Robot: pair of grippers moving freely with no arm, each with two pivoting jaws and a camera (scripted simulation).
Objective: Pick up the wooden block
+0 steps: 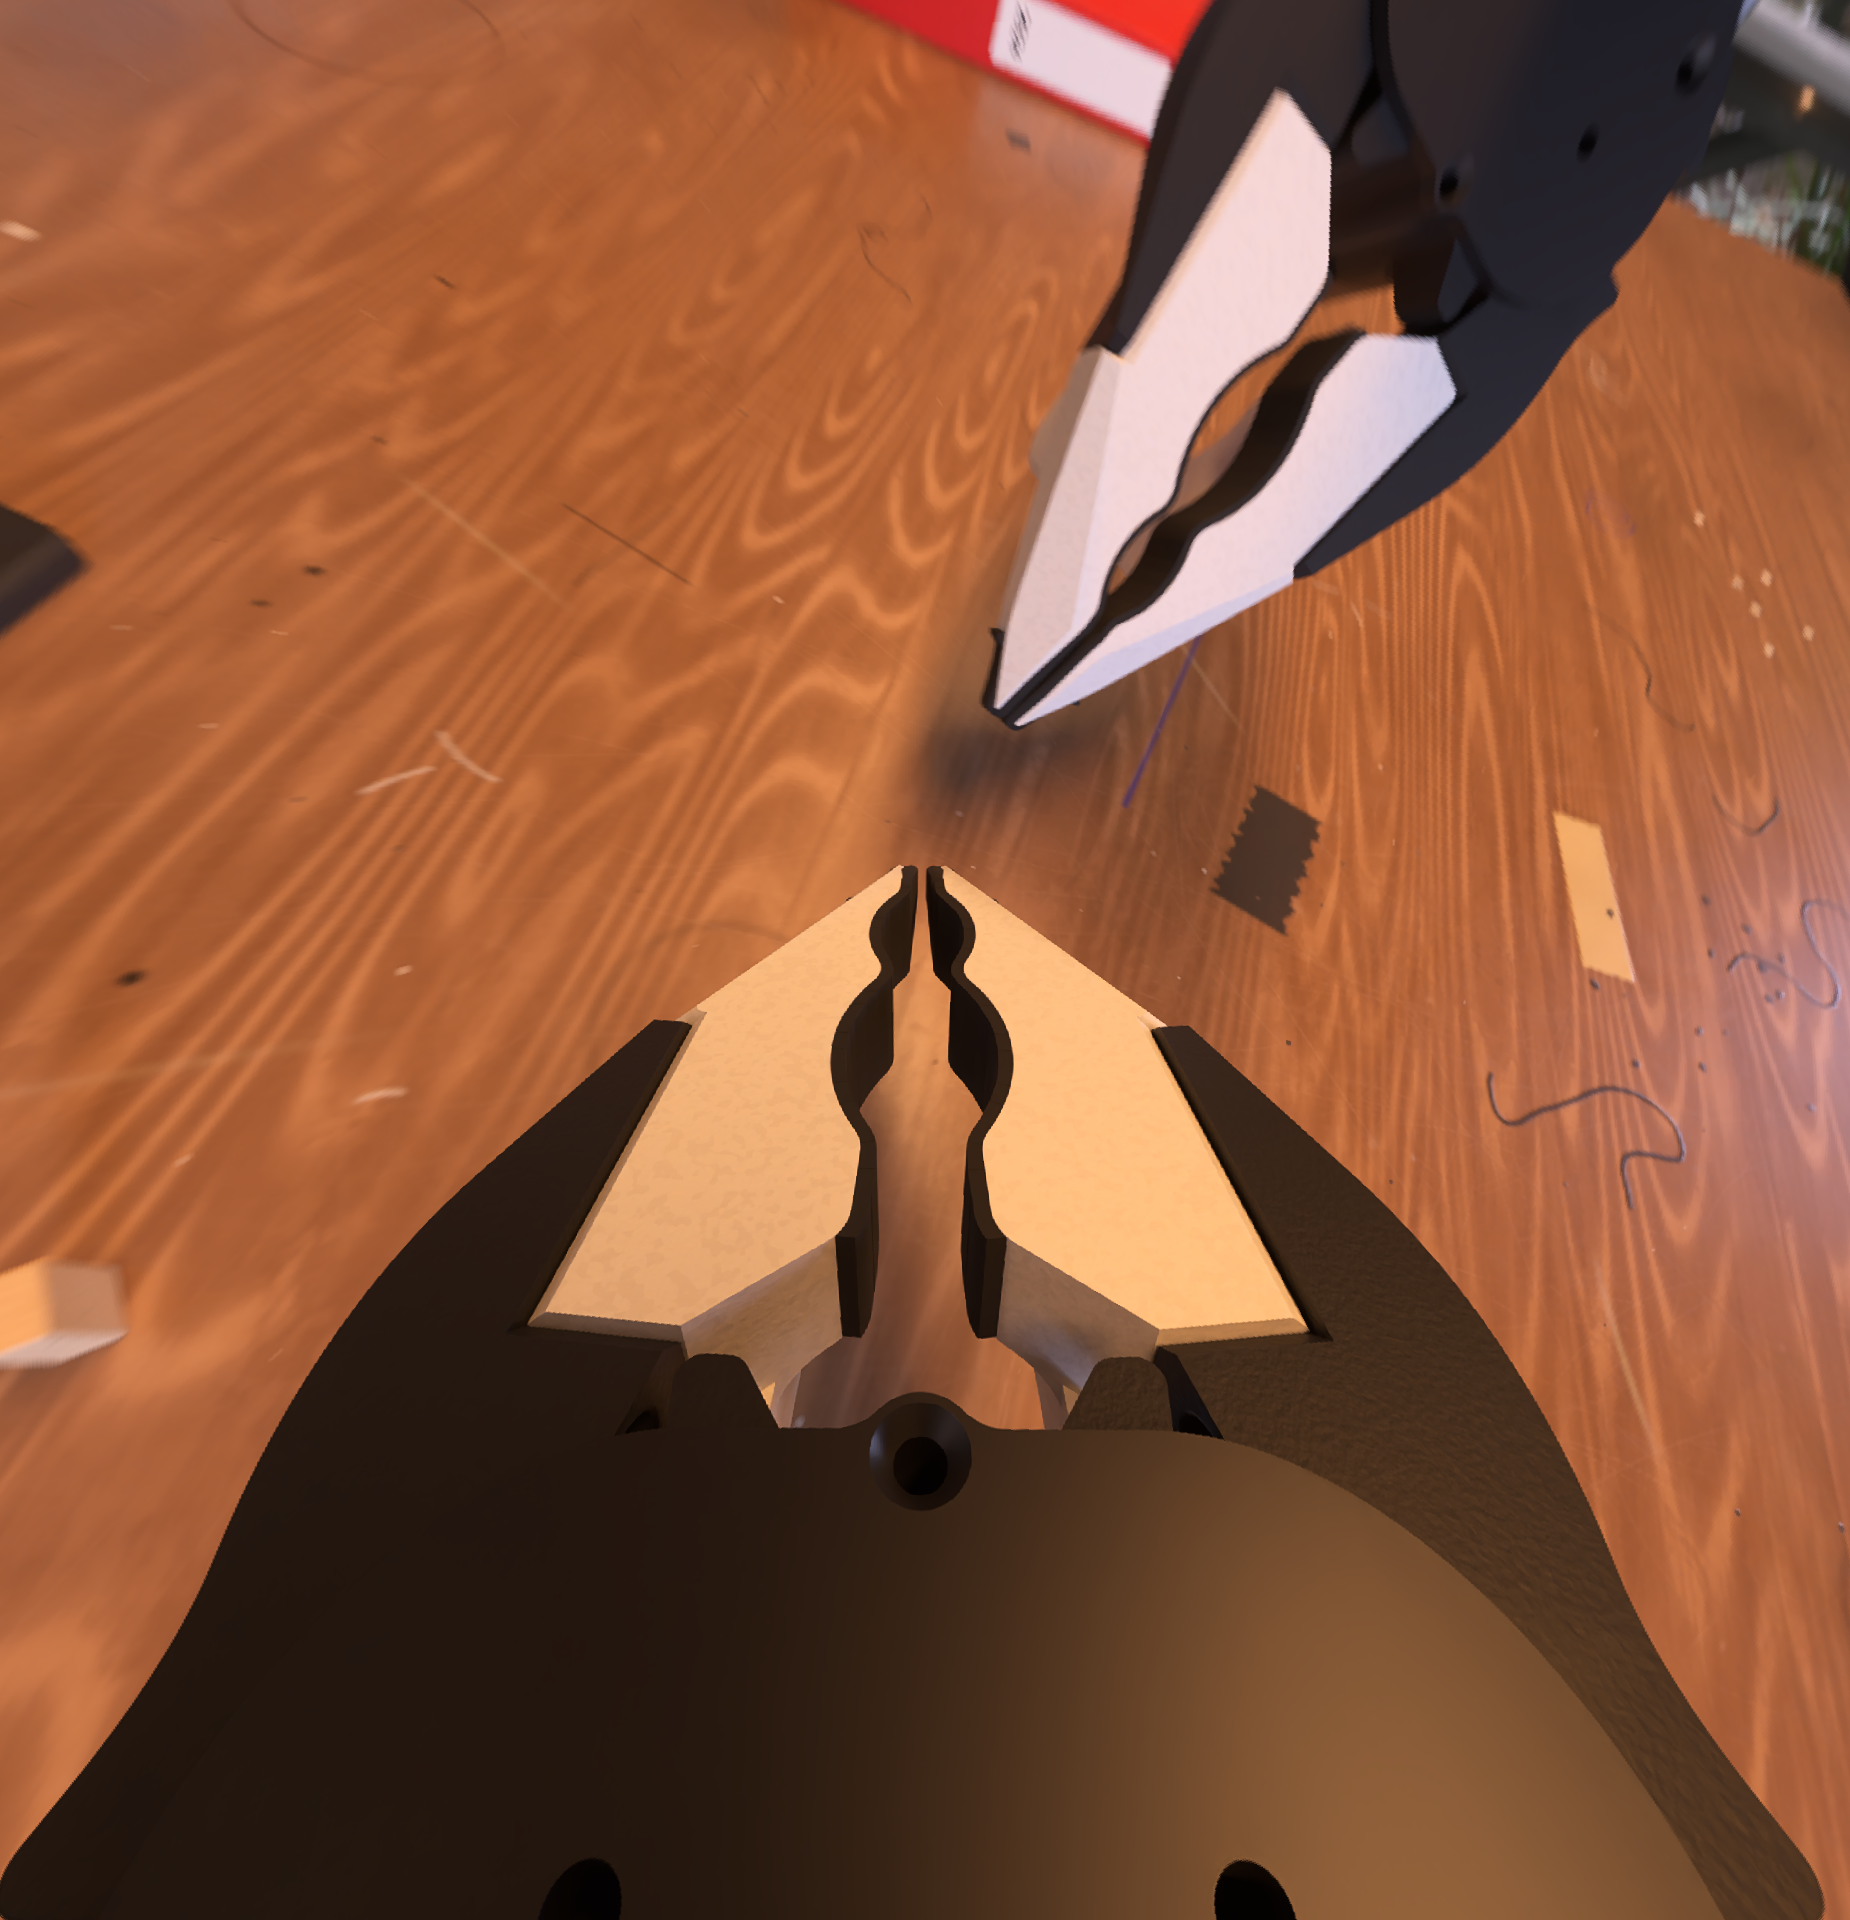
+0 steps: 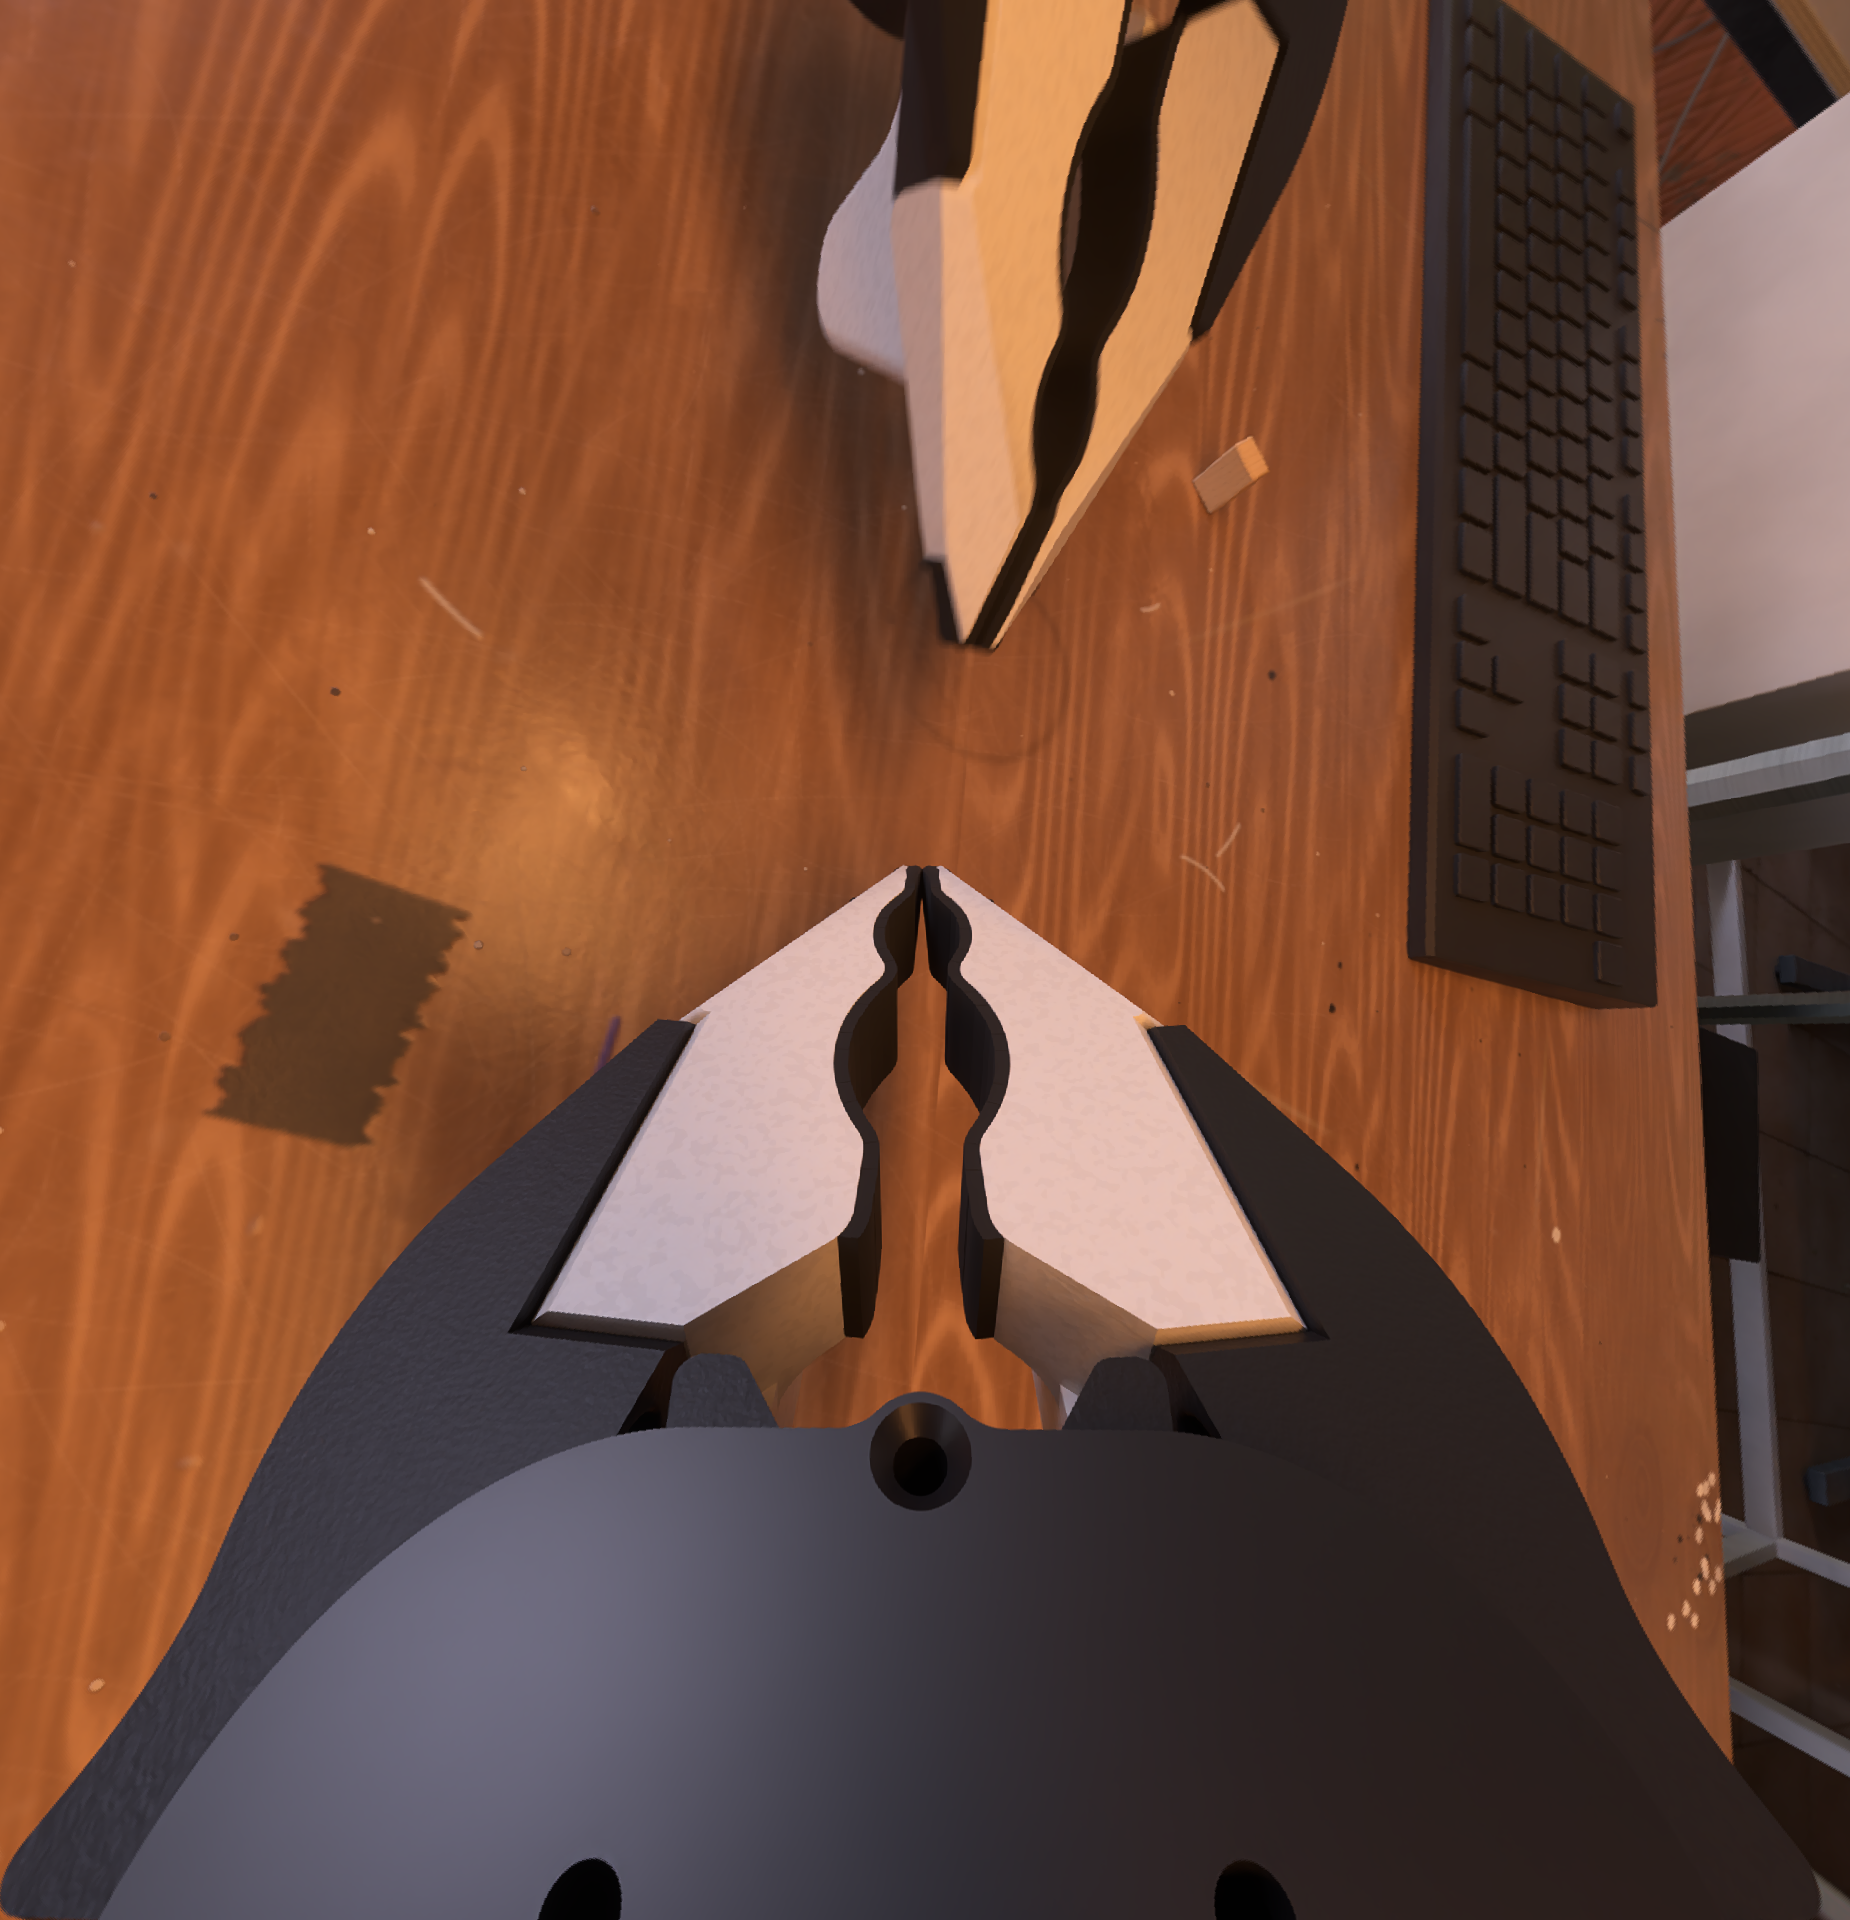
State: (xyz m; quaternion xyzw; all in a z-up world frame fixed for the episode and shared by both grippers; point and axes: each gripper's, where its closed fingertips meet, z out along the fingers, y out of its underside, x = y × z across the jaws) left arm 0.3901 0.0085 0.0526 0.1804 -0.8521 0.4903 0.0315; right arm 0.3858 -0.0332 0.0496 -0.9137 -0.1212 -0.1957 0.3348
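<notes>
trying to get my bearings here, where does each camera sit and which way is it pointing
Left wrist view: sits on the left tongs, looking forward and down over the wooden table; its own shut fingers fill the foreground, the right tongs hang ahead, the wooden block lies far left.
Right wrist view: sits on the right tongs, looking steeply down at the table; own shut fingers below, the left tongs ahead, a keyboard on the right.
Shared: the two face each other; both show the block and a dark jagged patch.

Wooden block (image 1: 43,1314) (left of tongs (image 1: 921,871))
</notes>
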